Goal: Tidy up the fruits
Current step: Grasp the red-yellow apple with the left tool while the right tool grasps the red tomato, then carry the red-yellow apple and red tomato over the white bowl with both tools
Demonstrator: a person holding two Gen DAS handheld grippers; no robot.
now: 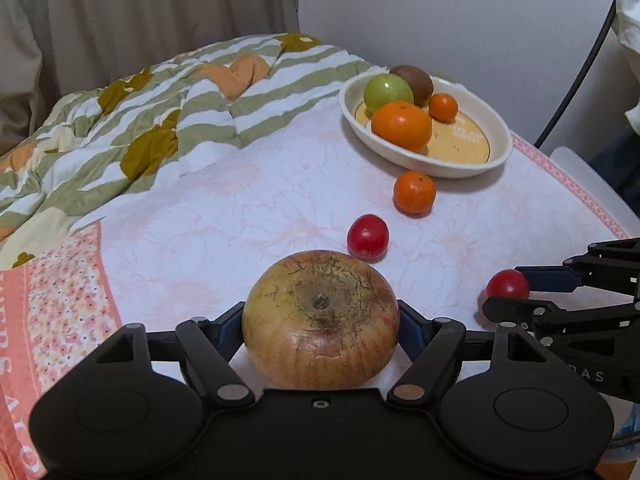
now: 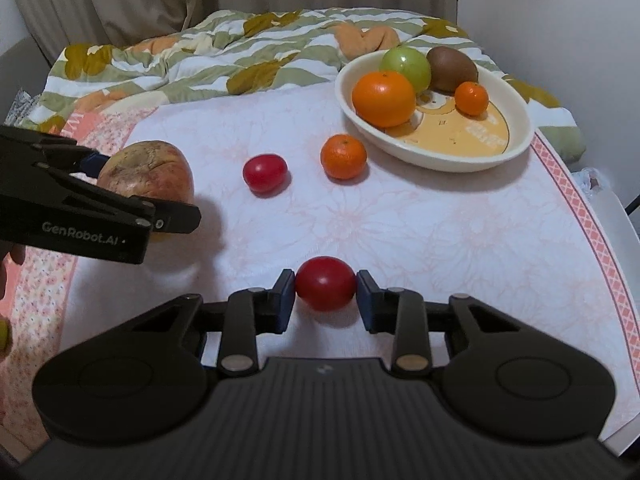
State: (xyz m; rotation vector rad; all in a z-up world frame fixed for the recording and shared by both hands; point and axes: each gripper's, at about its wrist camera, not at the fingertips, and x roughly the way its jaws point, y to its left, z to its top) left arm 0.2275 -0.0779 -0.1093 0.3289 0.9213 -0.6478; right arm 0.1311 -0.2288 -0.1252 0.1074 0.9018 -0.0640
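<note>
My left gripper (image 1: 320, 320) is shut on a big yellow-red apple (image 1: 320, 320), its blue pads pressing both sides; the same apple (image 2: 146, 176) shows at the left of the right wrist view inside that gripper (image 2: 140, 184). My right gripper (image 2: 326, 294) is shut on a small red tomato (image 2: 326, 284), also seen as the tomato (image 1: 508, 285) at the right of the left wrist view. A second red tomato (image 2: 265, 173) and a small mandarin (image 2: 343, 156) lie loose on the cloth. The cream bowl (image 2: 516, 148) holds an orange (image 2: 383, 98), a green apple (image 2: 406, 64), a kiwi (image 2: 452, 68) and a small mandarin (image 2: 472, 98).
A pale floral cloth (image 2: 440, 240) covers the surface, with a pink patterned border (image 2: 576, 200) at its right edge. A rumpled green-striped quilt (image 2: 240, 48) lies behind the fruits. Curtains and a white wall stand at the back. A fingertip (image 2: 18, 256) shows at the left edge.
</note>
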